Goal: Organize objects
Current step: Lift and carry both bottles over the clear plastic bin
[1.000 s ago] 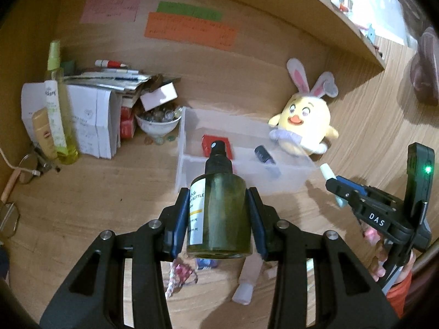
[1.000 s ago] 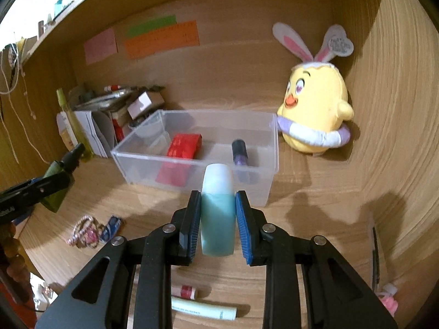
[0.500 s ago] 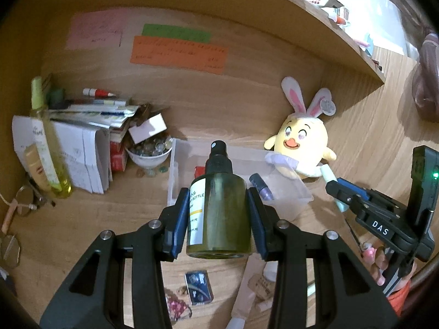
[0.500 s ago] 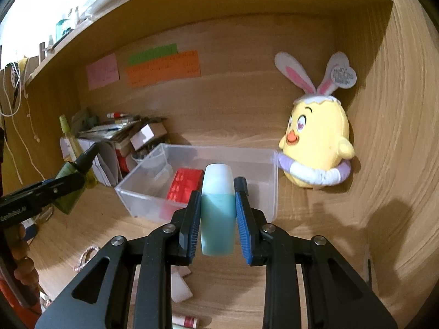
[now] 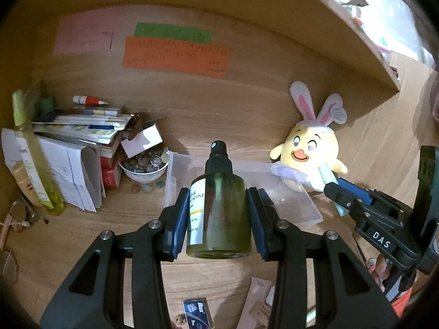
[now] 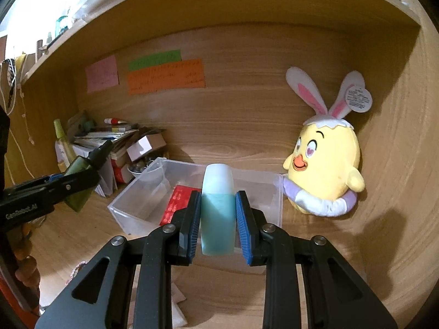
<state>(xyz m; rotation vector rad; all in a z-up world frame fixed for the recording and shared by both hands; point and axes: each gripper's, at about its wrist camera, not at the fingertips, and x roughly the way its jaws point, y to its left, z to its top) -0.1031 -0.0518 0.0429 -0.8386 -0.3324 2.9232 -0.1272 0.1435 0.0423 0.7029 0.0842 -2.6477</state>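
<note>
My left gripper (image 5: 218, 219) is shut on a dark green spray bottle (image 5: 219, 205) with a black pump top, held upright above the desk in front of the clear plastic bin (image 5: 290, 200). My right gripper (image 6: 218, 219) is shut on a teal bottle with a white cap (image 6: 218, 205), raised in front of the same bin (image 6: 131, 205). A red packet (image 6: 178, 203) lies inside the bin. In the right wrist view the left gripper (image 6: 82, 175) shows at the left with the green bottle (image 6: 78, 181). The right gripper (image 5: 340, 192) shows at the right of the left wrist view.
A yellow bunny-eared plush (image 6: 326, 164) sits right of the bin against the wall. At the left are stacked books and papers (image 5: 82, 128), a bowl of stones (image 5: 144, 164) and a tall yellow-green bottle (image 5: 33, 159). Small items (image 5: 196, 312) lie on the desk below. A shelf (image 5: 329, 27) hangs overhead.
Both grippers have risen with their bottles and drawn back from the bin, which now sits lower in both views. Neither grip changed.
</note>
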